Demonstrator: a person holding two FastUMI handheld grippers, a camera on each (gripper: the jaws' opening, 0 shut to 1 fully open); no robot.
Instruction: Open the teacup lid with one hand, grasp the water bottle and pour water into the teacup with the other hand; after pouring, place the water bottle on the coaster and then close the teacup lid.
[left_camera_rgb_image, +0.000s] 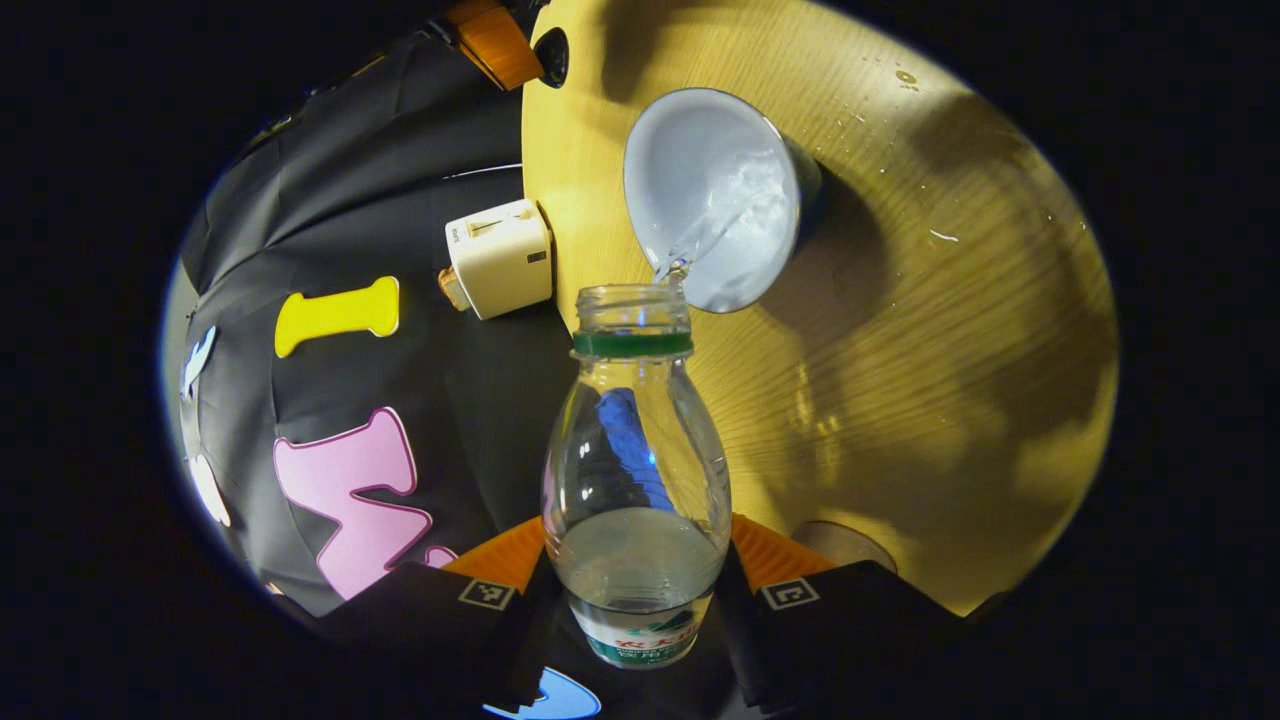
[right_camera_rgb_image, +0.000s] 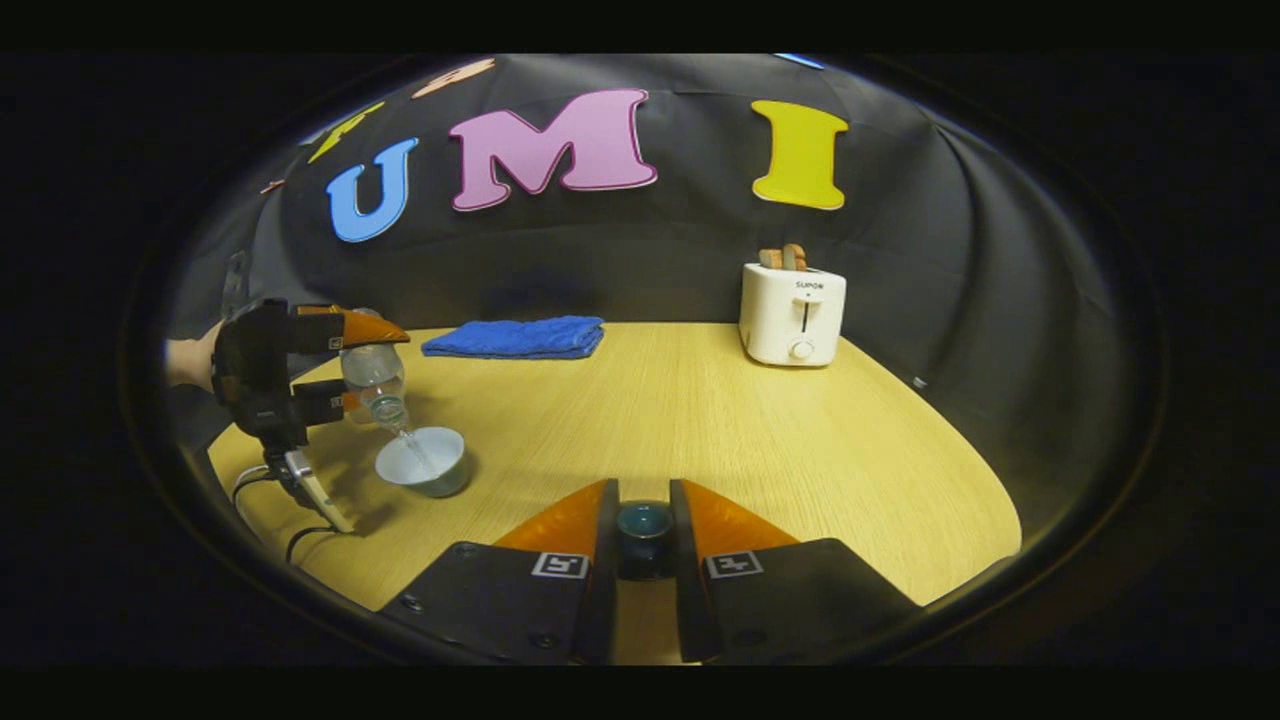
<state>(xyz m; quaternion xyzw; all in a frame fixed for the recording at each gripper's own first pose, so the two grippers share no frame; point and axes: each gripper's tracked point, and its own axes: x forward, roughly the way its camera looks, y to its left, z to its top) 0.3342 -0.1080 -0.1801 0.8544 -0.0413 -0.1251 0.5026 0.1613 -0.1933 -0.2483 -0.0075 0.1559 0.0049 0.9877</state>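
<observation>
My left gripper (left_camera_rgb_image: 637, 585) is shut on a clear water bottle (left_camera_rgb_image: 635, 450) with a green neck ring, capless and tipped forward. A thin stream of water runs from its mouth into the open pale-lined teacup (left_camera_rgb_image: 715, 195) on the wooden table (left_camera_rgb_image: 950, 330). A pale round coaster (left_camera_rgb_image: 845, 545) peeks out beside my left gripper's finger. In the right gripper view, my right gripper (right_camera_rgb_image: 644, 505) is shut on the dark teacup lid (right_camera_rgb_image: 644, 530), held above the table's near side. Far to the left there, the left gripper (right_camera_rgb_image: 375, 365) tilts the bottle (right_camera_rgb_image: 372, 375) over the teacup (right_camera_rgb_image: 422, 462).
A white toaster (right_camera_rgb_image: 793, 313) with toast in it stands at the table's back right edge, and also appears as the toaster (left_camera_rgb_image: 500, 258) in the left gripper view. A folded blue towel (right_camera_rgb_image: 515, 337) lies at the back. Droplets (left_camera_rgb_image: 905, 78) dot the table beyond the cup.
</observation>
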